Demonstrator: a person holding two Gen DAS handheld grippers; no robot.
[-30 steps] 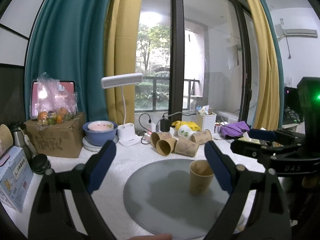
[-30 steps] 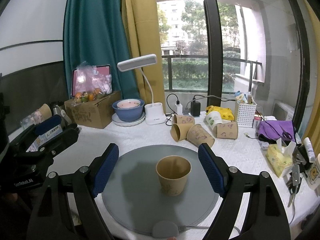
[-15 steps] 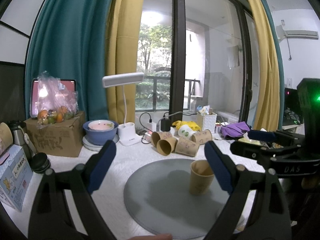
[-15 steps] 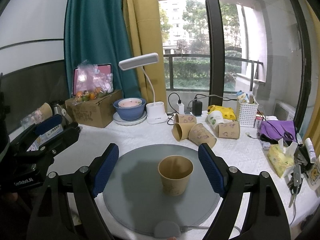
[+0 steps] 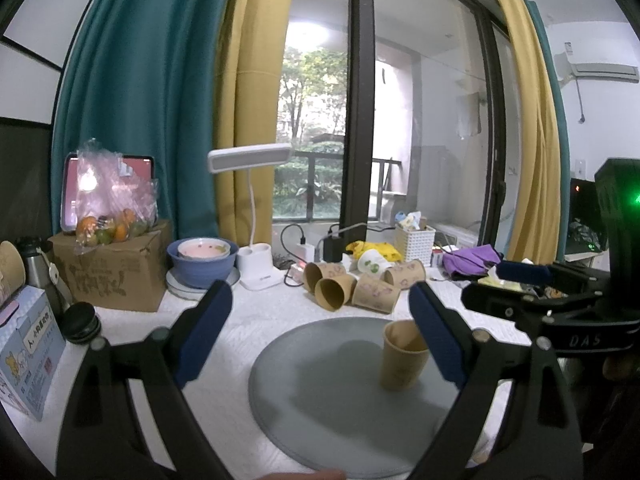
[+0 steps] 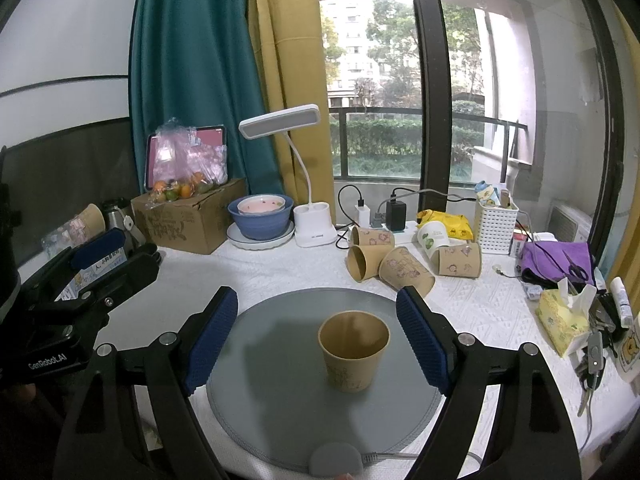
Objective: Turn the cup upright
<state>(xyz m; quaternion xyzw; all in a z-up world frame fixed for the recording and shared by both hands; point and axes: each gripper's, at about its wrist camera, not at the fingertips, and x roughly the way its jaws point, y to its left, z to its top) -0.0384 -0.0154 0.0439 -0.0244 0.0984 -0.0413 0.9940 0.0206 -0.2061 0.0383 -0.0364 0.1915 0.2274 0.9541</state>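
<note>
A brown paper cup [image 6: 354, 350] stands upright, mouth up, on a round grey mat [image 6: 276, 392]. It also shows in the left wrist view [image 5: 402, 356], at the mat's [image 5: 320, 396] right side, partly behind my right blue pad. My right gripper [image 6: 318, 338] is open and empty, pulled back, with the cup between the lines of its fingers but apart from them. My left gripper [image 5: 320, 332] is open and empty, to the left of the cup. Each gripper shows at the edge of the other's view.
Several paper cups [image 6: 400, 260] lie on their sides behind the mat. At the back stand a desk lamp [image 6: 310, 224], a blue bowl [image 6: 260, 220], a cardboard box with fruit [image 6: 188, 216], a white basket [image 6: 496, 220]. Tissues and keys [image 6: 568, 316] lie right.
Both grippers have drifted slightly back and up; the cup stays still, upright on the mat.
</note>
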